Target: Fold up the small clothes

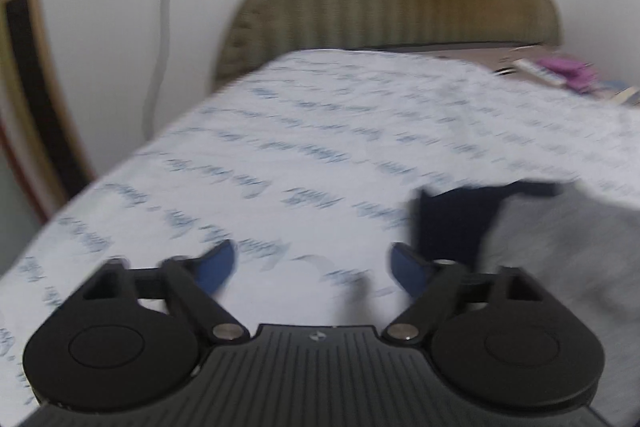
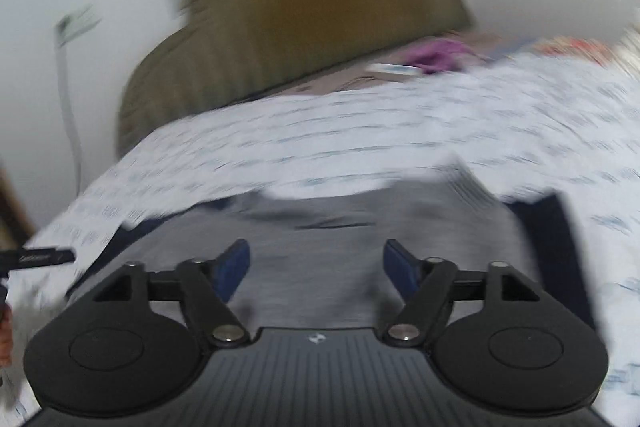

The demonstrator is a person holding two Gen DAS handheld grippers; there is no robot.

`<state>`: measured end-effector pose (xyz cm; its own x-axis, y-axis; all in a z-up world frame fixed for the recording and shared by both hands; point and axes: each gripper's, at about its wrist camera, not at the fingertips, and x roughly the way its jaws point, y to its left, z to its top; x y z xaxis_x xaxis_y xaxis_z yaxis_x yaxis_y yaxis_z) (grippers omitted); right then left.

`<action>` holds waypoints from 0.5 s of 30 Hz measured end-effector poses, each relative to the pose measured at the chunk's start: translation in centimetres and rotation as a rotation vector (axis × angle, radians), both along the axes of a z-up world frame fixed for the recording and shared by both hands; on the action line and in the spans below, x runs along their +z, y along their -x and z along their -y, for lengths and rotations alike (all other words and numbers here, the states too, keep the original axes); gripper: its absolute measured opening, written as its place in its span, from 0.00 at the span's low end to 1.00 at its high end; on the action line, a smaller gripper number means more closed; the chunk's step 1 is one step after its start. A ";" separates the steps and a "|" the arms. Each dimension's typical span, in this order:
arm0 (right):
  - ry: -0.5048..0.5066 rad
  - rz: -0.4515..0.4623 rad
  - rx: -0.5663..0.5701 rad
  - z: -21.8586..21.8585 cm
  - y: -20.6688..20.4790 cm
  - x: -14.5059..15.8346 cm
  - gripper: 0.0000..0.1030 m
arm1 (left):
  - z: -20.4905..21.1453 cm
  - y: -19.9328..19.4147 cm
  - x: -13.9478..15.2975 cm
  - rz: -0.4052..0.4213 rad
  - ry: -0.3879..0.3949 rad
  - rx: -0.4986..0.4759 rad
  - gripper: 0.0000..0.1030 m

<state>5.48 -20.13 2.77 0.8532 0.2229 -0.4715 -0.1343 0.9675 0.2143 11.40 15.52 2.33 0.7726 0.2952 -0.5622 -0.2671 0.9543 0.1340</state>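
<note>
the grey garment (image 2: 340,227) with dark navy trim is lying spread flat on the bed (image 1: 280,147), probably so its edges are easy to reach for a fold. the right claw (image 2: 316,269) is hovering low over its near edge, level and pointing toward the headboard (image 2: 300,19), jaws wide apart and holding nothing. the left claw (image 1: 312,267) is hanging over the printed sheet just left of the garment (image 1: 560,247), also gaping and empty, tilted slightly. both views are blurring, so whether either is touching fabric is unclear. no fold is showing yet.
</note>
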 end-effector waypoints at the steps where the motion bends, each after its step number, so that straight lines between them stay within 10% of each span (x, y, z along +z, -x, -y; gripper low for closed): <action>1: 0.025 0.006 0.029 -2.0 -0.5 -0.1 0.78 | -0.5 0.1 -0.7 -0.001 -0.017 0.023 0.96; 5: 0.009 0.004 0.120 -8.3 -3.4 -0.6 0.82 | -2.1 -1.1 -2.5 -0.025 -0.071 0.059 1.00; 9: 0.048 -0.031 0.154 -12.2 -6.1 -1.3 0.82 | -4.2 -1.8 -3.6 -0.026 0.090 0.076 1.00; 15: 0.079 -0.070 0.153 -12.6 -7.2 -3.7 0.88 | -3.6 -1.0 -3.6 -0.021 0.072 0.087 1.00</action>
<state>12.65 -7.49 -0.89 0.7766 0.3072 -0.5501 -0.2684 0.9512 0.1522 12.43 19.14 -1.30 0.7334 0.3188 -0.6004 -0.3475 0.9349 0.0721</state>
